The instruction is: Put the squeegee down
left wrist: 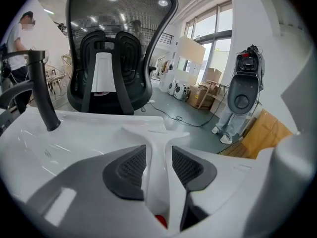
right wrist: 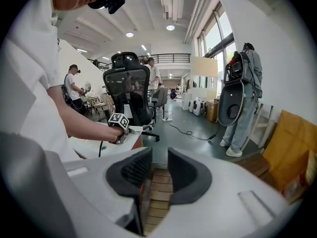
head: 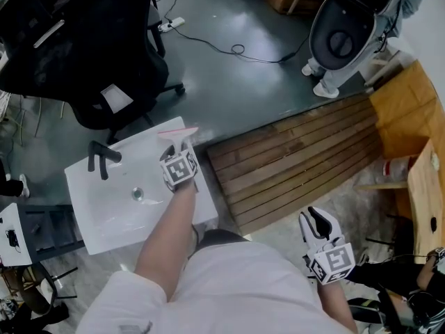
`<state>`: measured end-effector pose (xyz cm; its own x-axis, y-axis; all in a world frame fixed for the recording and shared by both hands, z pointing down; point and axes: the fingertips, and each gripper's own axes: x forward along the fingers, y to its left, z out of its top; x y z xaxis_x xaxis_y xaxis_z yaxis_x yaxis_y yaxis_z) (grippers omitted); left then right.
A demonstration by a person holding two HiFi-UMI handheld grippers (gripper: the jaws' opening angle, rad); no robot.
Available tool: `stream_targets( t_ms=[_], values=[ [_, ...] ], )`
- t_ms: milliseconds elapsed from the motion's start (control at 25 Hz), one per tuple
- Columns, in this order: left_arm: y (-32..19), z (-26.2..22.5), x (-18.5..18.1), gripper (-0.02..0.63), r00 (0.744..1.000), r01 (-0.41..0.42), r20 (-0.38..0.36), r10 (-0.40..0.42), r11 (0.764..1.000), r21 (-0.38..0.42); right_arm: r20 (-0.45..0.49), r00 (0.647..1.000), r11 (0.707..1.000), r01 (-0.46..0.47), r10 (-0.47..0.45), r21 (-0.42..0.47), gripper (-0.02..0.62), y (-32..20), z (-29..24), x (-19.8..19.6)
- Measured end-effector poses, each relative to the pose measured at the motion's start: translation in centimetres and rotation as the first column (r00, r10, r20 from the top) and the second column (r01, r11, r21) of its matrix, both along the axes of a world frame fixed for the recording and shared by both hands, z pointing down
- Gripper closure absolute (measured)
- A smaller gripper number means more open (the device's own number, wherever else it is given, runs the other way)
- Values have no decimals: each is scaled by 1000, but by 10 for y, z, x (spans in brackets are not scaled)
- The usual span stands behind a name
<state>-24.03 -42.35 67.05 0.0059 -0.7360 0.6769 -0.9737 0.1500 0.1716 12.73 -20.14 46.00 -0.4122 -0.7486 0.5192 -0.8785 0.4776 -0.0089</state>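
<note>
While the squeegee (left wrist: 157,133) is lying on the sink's (head: 90,207) far right rim, my left hand-held gripper (left wrist: 158,162) is straddling its handle, jaws wide, pads seemingly clear. I'm judging it set down; next I'm backing straight off. My right hand-held gripper (right wrist: 158,170) is hanging empty, narrowly parted, right of the sink.

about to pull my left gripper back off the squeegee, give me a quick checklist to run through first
1. Squeegee down on the sink: ok, it lies on the white surface.
2. Left gripper fingers off the handle: ok, they stand apart, with the handle between them.
3. Squeegee settled: cannot tell, its head sits right at the sink's far edge.
4. Faucet out of the way: ok, it stands off to the side, apart from the gripper.
5. Right gripper free: ok, open, nothing between its fingers, over the wooden slats.
</note>
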Motion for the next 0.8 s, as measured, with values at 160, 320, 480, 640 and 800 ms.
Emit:
stream_targets(
  t_ms=[160,320,480,640,800],
  values=[
    [5,-13,-1,429,1000,-12,21,11,1000,17,7,1000,1000,21,-21,9,508,-1,-2,-1],
    [16,-35,1,422,998,-35,63,32,998,55,21,998,999,50,-51,17,508,2,-1,0],
    [33,-51,10,422,996,-59,68,53,994,93,35,995,996,88,-89,29,508,6,1,1],
    [63,-68,27,422,992,-111,79,102,987,118,53,990,991,127,-129,47,508,14,-1,3],
    [102,-82,46,427,984,-168,74,159,977,133,67,982,983,170,-175,65,508,25,0,3]
  ],
)
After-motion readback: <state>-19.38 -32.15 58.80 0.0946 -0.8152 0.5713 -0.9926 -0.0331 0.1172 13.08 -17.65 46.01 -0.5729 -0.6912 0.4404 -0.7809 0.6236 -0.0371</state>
